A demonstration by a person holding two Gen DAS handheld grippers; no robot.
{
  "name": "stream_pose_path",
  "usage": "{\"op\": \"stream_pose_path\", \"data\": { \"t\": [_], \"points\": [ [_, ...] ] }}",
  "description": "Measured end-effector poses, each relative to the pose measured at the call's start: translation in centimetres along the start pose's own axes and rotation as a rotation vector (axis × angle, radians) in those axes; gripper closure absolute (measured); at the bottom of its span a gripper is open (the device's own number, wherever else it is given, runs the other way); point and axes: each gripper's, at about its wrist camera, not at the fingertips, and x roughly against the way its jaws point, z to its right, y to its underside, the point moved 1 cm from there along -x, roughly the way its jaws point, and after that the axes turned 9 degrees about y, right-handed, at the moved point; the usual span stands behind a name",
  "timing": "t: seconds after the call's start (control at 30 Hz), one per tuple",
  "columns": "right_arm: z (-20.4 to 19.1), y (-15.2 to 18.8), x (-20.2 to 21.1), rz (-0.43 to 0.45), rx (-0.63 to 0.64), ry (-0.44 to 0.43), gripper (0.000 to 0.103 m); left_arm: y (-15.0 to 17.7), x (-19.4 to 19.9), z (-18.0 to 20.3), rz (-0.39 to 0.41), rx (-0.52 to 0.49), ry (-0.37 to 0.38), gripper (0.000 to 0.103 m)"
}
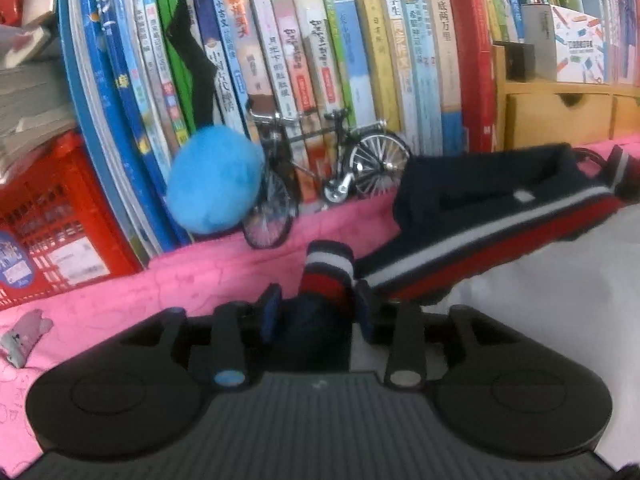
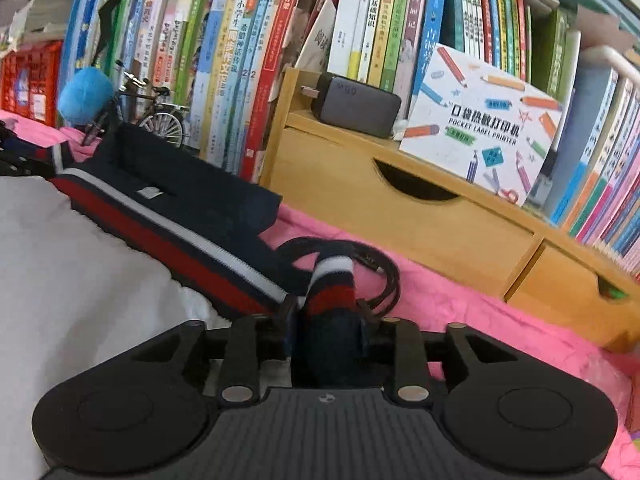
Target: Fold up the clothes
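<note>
A navy sweater (image 1: 500, 216) with a red and white stripe lies folded on the pink bedspread (image 1: 200, 280), next to white fabric (image 1: 560, 300). In the left wrist view a striped sleeve cuff (image 1: 329, 268) stands between the jaws of my left gripper (image 1: 318, 310). The jaws are open, and a gap shows beside the left pad. In the right wrist view the same sweater (image 2: 172, 204) lies to the left. The other striped cuff (image 2: 334, 280) sits between the slightly parted jaws of my right gripper (image 2: 328, 318), and they are not clamped on it.
A row of upright books (image 1: 360, 60) backs the bed, with a model bicycle (image 1: 340, 160), a blue pompom (image 1: 216, 184) and a red crate (image 1: 48, 220) in front. At right stand a wooden drawer unit (image 2: 400, 208), a black charger (image 2: 356, 104) and a printer box (image 2: 480, 128). A black cable (image 2: 380, 264) loops beside the cuff.
</note>
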Motion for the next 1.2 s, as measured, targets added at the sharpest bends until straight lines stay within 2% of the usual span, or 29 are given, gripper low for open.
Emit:
{"op": "stream_pose_path", "data": {
  "t": [0.03,0.07,0.17,0.23,0.33,0.4,0.47,0.57,0.6,0.63,0.67,0.73,0.8,0.93,1.03,1.1,1.2],
  "points": [
    [0.0,-0.2,0.1,0.000,0.007,0.036,0.044,-0.1,0.8,-0.3,0.007,0.010,0.003,0.062],
    [0.1,-0.4,0.8,0.000,0.010,0.077,0.033,-0.3,2.0,-0.9,0.018,0.047,-0.003,0.062],
    [1.1,-0.4,4.3,0.038,-0.014,0.213,0.016,0.0,7.1,-1.3,0.076,0.123,-0.038,0.064],
    [1.1,0.1,8.2,0.105,-0.033,0.272,0.012,1.0,11.0,0.3,0.132,0.105,-0.039,0.064],
    [-1.3,0.9,13.7,0.158,-0.031,0.241,0.009,3.1,15.6,4.3,0.177,0.045,-0.008,0.059],
    [-4.2,1.6,16.9,0.176,-0.024,0.126,0.009,4.8,16.6,6.9,0.163,-0.019,-0.005,0.054],
    [-6.5,2.1,18.4,0.138,-0.080,-0.052,0.009,6.4,16.8,9.0,0.128,-0.080,-0.018,0.054],
    [-10.0,2.9,20.5,0.074,-0.162,-0.305,0.011,7.7,15.4,8.6,0.066,-0.092,-0.073,0.054],
    [-10.7,3.1,20.1,0.037,-0.179,-0.328,0.012,8.2,15.0,8.5,0.045,-0.096,-0.092,0.054],
    [-11.4,3.3,19.8,0.004,-0.191,-0.342,0.017,8.6,14.5,8.4,0.024,-0.100,-0.110,0.053],
    [-11.7,3.5,19.4,-0.017,-0.183,-0.327,0.025,8.9,14.1,8.2,0.005,-0.101,-0.129,0.053],
    [-11.6,4.3,18.8,-0.051,-0.163,-0.279,0.032,8.7,14.3,6.9,-0.010,-0.073,-0.168,0.053],
    [-10.5,5.4,18.4,-0.077,-0.160,-0.234,0.032,8.6,14.6,6.1,-0.012,-0.059,-0.182,0.053],
    [-5.9,8.1,18.4,-0.103,-0.164,-0.034,0.031,8.6,14.8,5.5,-0.010,-0.040,-0.180,0.053],
    [-1.6,9.8,18.5,-0.123,-0.200,0.090,0.030,8.5,14.7,6.0,-0.011,-0.067,-0.202,0.053],
    [0.9,11.0,18.5,-0.136,-0.214,0.174,0.027,8.7,14.8,6.4,-0.010,-0.080,-0.213,0.053],
    [5.0,12.6,17.9,-0.192,-0.371,0.141,0.018,8.8,15.0,6.0,-0.007,-0.056,-0.200,0.052]
  ]
}}
